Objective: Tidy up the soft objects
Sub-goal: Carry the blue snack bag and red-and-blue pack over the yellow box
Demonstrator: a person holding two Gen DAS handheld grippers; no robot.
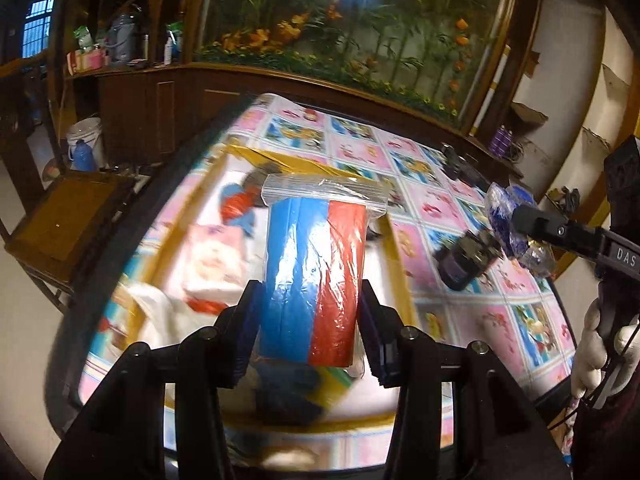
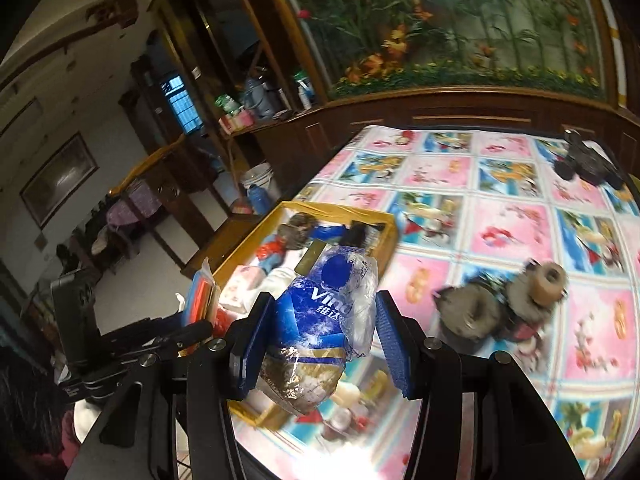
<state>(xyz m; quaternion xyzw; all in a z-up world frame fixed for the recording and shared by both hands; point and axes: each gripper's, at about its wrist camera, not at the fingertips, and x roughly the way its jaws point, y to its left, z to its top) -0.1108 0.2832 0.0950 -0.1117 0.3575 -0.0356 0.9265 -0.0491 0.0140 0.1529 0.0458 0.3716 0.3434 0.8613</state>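
Note:
My left gripper (image 1: pixel 310 292) is shut on a clear zip bag of blue and red folded cloth (image 1: pixel 316 264), held upright above a yellow-rimmed box (image 1: pixel 400 264). Inside the box lie a plush doll (image 1: pixel 240 200), a pink tissue pack (image 1: pixel 216 256) and white cloth (image 1: pixel 160 312). My right gripper (image 2: pixel 325 304) is shut on a crumpled blue tissue pack (image 2: pixel 320 320), held above the box's near right corner (image 2: pixel 340 210). The left wrist view shows the right gripper (image 1: pixel 520 216) off to the right, carrying that pack (image 1: pixel 508 216). In the right wrist view the zip bag (image 2: pixel 202 292) shows at the left.
A flower-patterned cloth covers the table (image 2: pixel 500 200). A grey furry toy (image 2: pixel 500 304) lies right of the box. Dark objects (image 2: pixel 588 160) sit at the far right corner. A wooden stool (image 1: pixel 72 216) stands left of the table. A gloved hand (image 1: pixel 596 340) grips the right handle.

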